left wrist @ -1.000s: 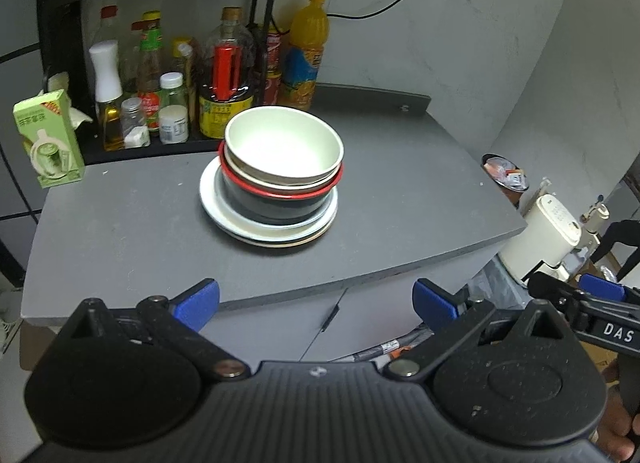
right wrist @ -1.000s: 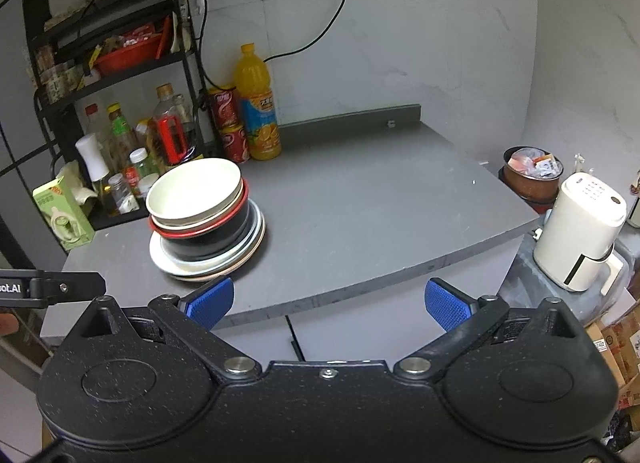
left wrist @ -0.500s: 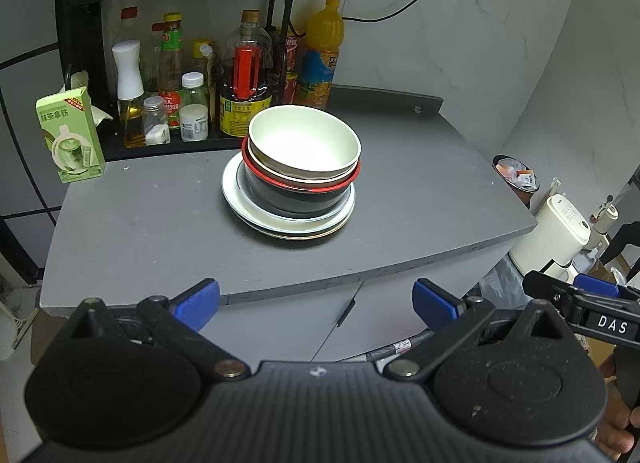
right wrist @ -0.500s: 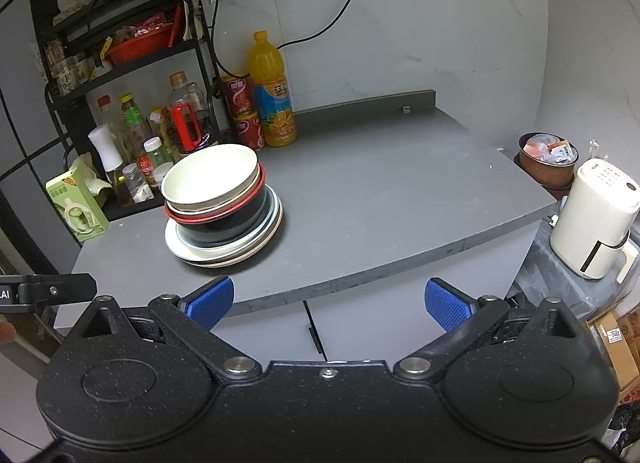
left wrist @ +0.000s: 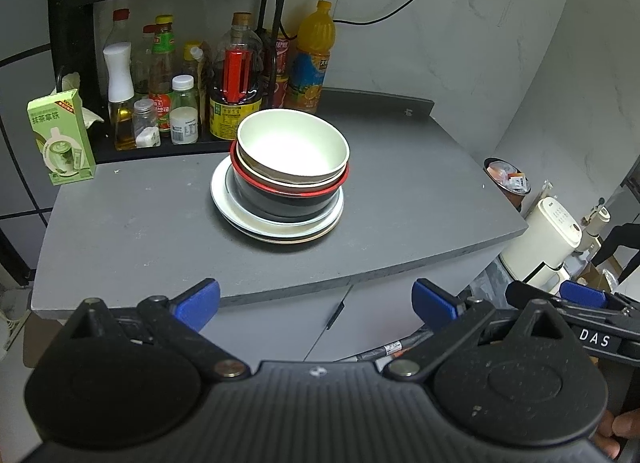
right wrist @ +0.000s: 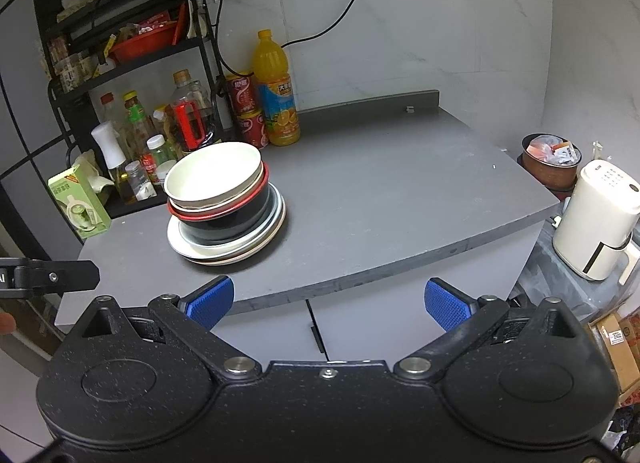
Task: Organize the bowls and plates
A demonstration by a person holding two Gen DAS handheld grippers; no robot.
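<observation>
Hovering short of the near edge of the desk (left wrist: 160, 231), the left tool (left wrist: 316, 299) and the right tool (right wrist: 327, 303) both hang with their blue pads spread wide apart and nothing between them, well clear of the work. Nothing stands between either tool and the stack, which sits toward the left middle of the desk: a cream bowl (left wrist: 294, 149) nests inside a red-rimmed black bowl (left wrist: 280, 199), and that rests on several plates (left wrist: 276, 229) lying flat. The likely trouble is the nesting itself; pinching the cream bowl's thin rim and lifting could drag the red-rimmed bowl up with it, or tip the pile, since the bowls sit a little off centre on the plates. A one-sided rim grip on a smooth bowl could also slip, so the other tool probably needs to steady the lower pieces. To the right the desk is bare, giving room to set things down. Just behind the stack the crowding begins: a dark oil bottle (left wrist: 236, 87), small jars (left wrist: 184, 109) and an orange drink bottle (left wrist: 310, 59) stand close, with a green carton (left wrist: 60, 135) at the left, so a lift that swings backward could knock them over. Beyond them a black rack (right wrist: 120, 47) rises against the wall.
</observation>
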